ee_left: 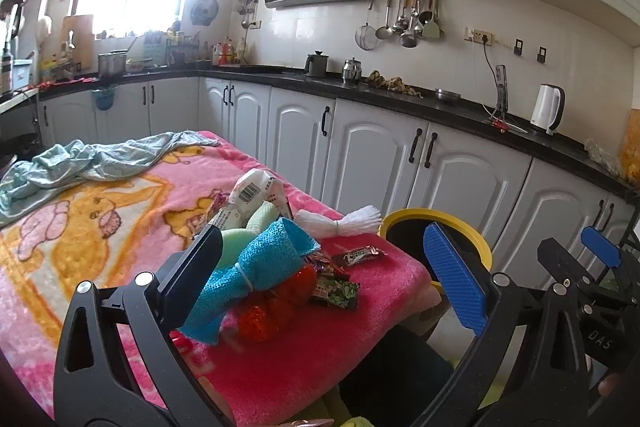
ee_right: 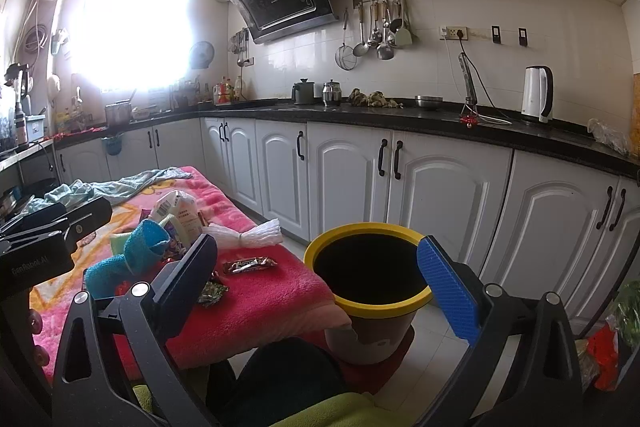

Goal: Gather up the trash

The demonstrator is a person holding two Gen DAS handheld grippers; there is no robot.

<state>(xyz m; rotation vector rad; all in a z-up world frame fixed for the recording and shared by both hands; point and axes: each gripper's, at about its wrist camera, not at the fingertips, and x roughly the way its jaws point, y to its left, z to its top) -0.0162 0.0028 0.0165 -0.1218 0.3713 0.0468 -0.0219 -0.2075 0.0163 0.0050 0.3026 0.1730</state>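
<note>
One yellow-rimmed bin [ee_right: 366, 297] stands between the right tongs' [ee_right: 320, 275] wide-open, empty jaws. Left tongs [ee_left: 332, 267], likewise wide and empty, frame two dark wrappers [ee_left: 334, 291] (others are half-hidden) on the pink-covered worktop [ee_left: 280, 367].

The left gripper [ee_left: 332, 267] partly hides the yellow-rimmed bin [ee_left: 472, 227].

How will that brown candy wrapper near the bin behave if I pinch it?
The candy wrapper looks flat and thin, so probably light and floppy. Its glossy film may slip between pads. It lies on the fuzzy blanket, so fingers may snag the pile.
</note>
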